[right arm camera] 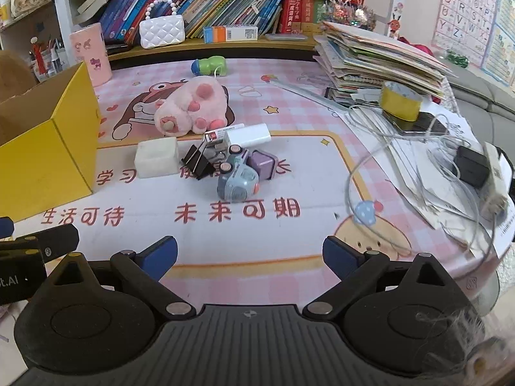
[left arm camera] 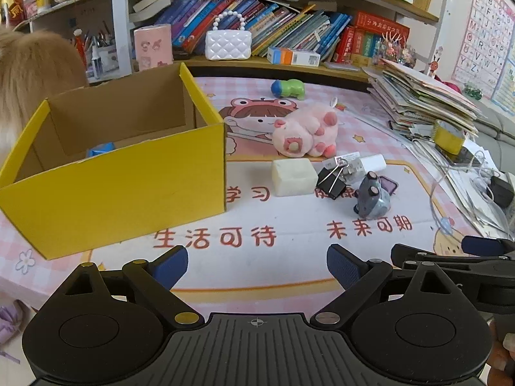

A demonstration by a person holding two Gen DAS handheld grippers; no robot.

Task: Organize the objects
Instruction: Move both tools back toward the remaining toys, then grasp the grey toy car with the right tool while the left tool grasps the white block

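Matte black left gripper and right gripper, pretty chunky; blue ribbed pads on fingertips; round pivot discs, brass and silver screws; ribbed grey centre plate, tiny crosshair mark.

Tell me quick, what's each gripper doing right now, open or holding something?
Left gripper: open, holding nothing.
Right gripper: open, holding nothing.

Hidden and cut-off things

The box front wall hides most of a blue object; the clip covers part of the charger; the paper stack hides the mat's far right corner.
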